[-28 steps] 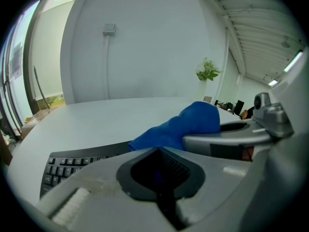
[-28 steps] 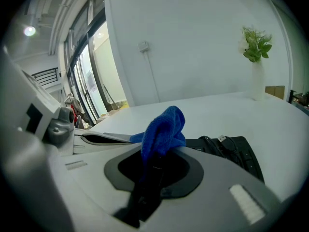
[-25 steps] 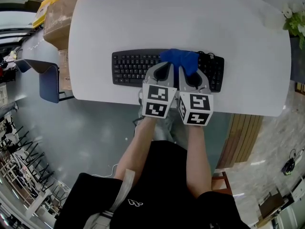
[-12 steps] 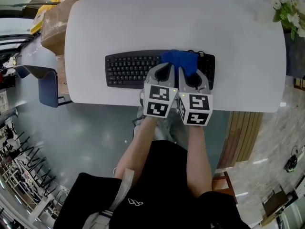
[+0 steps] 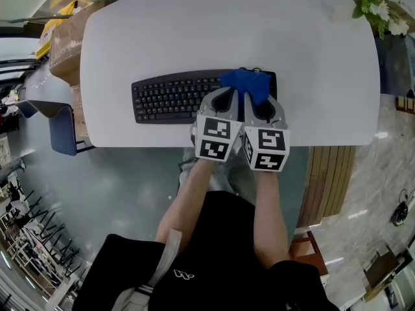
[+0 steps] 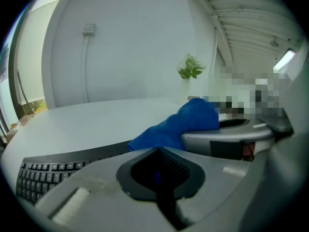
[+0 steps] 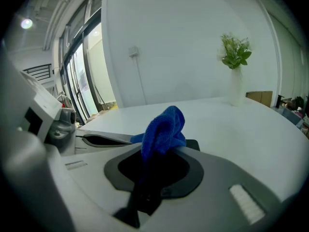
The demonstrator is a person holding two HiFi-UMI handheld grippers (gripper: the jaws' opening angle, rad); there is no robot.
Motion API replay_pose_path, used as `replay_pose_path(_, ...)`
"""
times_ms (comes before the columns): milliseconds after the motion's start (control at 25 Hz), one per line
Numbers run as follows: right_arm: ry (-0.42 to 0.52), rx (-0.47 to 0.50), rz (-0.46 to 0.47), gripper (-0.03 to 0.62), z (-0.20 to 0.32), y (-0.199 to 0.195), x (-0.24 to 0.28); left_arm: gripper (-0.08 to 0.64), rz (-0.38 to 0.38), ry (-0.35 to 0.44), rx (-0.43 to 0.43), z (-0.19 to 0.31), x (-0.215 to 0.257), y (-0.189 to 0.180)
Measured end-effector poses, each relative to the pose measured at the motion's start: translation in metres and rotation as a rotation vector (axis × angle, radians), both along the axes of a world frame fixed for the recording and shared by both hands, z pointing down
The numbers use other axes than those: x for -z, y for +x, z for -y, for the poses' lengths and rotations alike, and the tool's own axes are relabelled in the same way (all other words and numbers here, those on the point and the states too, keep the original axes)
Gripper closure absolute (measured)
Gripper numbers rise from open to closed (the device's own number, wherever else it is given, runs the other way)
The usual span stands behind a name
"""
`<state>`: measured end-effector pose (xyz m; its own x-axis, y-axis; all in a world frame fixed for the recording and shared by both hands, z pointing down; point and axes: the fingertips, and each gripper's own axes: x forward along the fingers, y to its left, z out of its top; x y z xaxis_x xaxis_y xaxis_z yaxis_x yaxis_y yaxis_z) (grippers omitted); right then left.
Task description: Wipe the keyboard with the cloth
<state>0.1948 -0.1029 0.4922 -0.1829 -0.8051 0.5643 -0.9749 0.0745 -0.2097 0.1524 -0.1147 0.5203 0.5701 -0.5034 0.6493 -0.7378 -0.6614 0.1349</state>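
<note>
Right gripper [image 7: 148, 170]: jaws pinch a bunched blue cloth [image 5: 245, 84], which stands up out of them. The cloth lies over the right end of the black keyboard [image 5: 174, 96], near the front edge of the white table [image 5: 227, 24]. Left gripper [image 6: 158, 154]: jaws pressed together, just beside the right gripper at the keyboard's front edge.

Bright, even light fills the scene, windows [image 7: 91, 66] glowing at far left, shadows soft on the white table [image 5: 194, 31], edges bent and dark-cornered, the cloth [image 7: 164, 127] sharp, nearer foreground blurred.
</note>
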Motion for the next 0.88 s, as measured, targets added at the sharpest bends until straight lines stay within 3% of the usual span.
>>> replay_pose_path(360, -0.002, -0.110, 0.089, 0.515, -0.019, 0.041, -0.002, 0.563, -0.043, -0.019, -0.077, -0.016, 0.002, 0.034)
replay_pose_path(680, 0.009, -0.148, 0.069, 0.515, -0.030, 0.062, 0.004, 0.563, -0.072, -0.018, -0.113, -0.027, 0.009, 0.048)
replay_pose_path(880, 0.073, -0.166, 0.059, 0.517, -0.026, 0.074, 0.032, 0.563, -0.098, 0.022, -0.046, -0.020, 0.025, 0.025)
